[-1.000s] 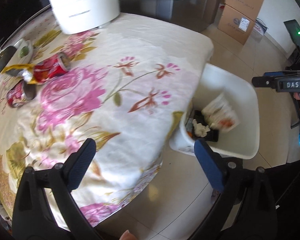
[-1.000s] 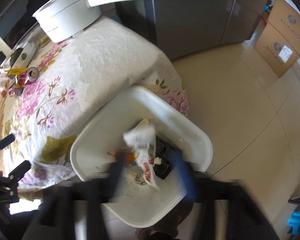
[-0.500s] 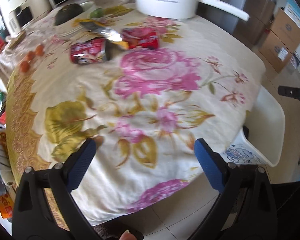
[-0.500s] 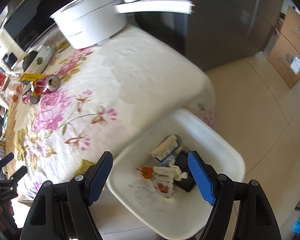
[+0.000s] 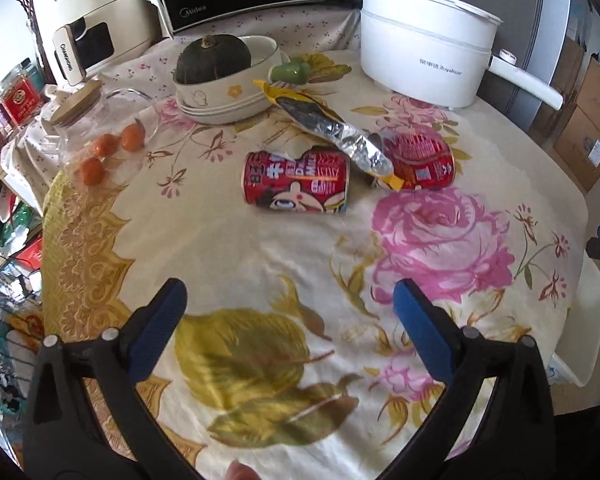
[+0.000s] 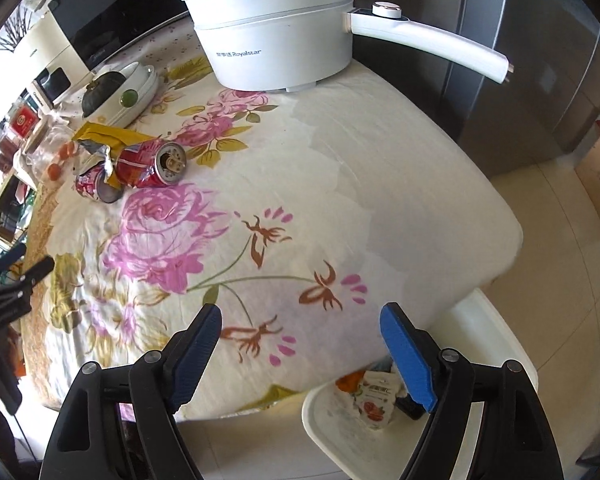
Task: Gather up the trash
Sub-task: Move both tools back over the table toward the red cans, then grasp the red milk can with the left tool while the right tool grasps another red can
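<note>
Two crushed red cans lie on the floral tablecloth: one (image 5: 296, 187) nearer me, one (image 5: 420, 162) to its right. A yellow and silver wrapper (image 5: 332, 130) lies across them. My left gripper (image 5: 290, 306) is open and empty, well short of the cans. In the right wrist view the cans (image 6: 148, 164) and wrapper (image 6: 100, 138) show far left. My right gripper (image 6: 300, 330) is open and empty over the table's near edge. The white bin (image 6: 496, 344) on the floor holds several pieces of trash (image 6: 374, 398).
A white electric pot (image 5: 424, 56) with a long handle stands at the back right. A bowl with a dark squash (image 5: 220, 76), a glass jar (image 5: 84, 120) and small oranges (image 5: 108, 146) stand at the back left. Cardboard boxes (image 5: 592, 120) sit on the floor.
The left gripper swung from the bin toward the table and now faces the cans. The right gripper let the packet fall into the bin and rose over the table edge.
</note>
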